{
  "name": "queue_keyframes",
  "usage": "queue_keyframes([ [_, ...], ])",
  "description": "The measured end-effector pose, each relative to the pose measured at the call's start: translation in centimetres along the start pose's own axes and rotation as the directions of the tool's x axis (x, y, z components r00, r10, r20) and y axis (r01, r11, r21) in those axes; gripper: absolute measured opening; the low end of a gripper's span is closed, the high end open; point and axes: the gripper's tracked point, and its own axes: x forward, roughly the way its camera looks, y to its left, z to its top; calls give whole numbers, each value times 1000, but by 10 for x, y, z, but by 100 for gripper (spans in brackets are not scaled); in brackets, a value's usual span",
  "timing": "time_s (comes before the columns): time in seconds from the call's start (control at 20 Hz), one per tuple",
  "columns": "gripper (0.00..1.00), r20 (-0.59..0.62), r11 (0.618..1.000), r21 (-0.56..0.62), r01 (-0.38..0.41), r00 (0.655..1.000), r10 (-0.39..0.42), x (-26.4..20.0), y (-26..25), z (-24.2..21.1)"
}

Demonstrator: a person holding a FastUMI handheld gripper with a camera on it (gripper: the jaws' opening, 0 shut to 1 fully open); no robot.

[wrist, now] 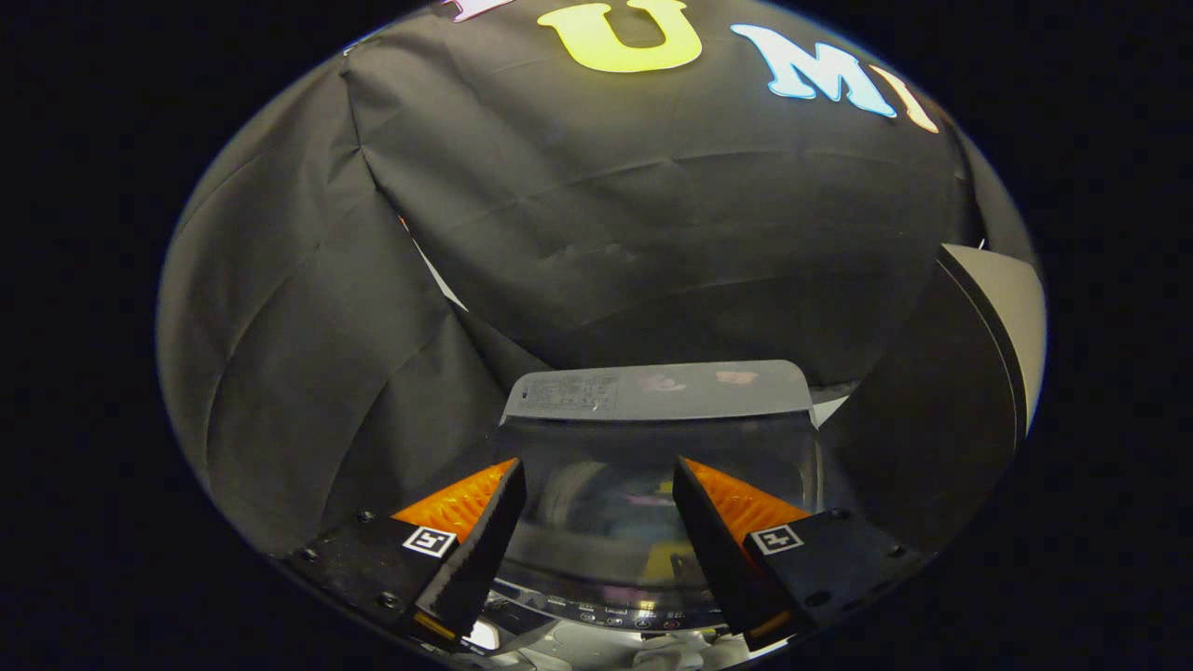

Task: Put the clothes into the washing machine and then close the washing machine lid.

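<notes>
Hovering spread and empty, the tongs (596, 485) faced the washing machine lid (652, 438), seemingly down already.

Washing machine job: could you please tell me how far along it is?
The washing machine's lid looks shut already. The gripper hangs open and empty above it. Whether clothes are inside cannot be told; otherwise nothing seems left.
</notes>
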Motion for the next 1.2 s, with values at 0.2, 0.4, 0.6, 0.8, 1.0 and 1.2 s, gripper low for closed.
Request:
queue_keyframes([
  [0.2,99,10,1000,6,3,1000,-3,-4,-2,-8],
  [0.4,99,62,1000,-1,0,998,0,-22,-3,-10],
  [0.6,98,165,998,-50,-29,986,37,-52,0,-6],
  [0.8,98,249,991,-96,-93,962,114,-97,4,-18],
  [1.0,98,296,974,-168,-151,935,196,-151,-7,-54],
  [1.2,98,292,939,-272,-212,911,290,-219,-41,-104],
])
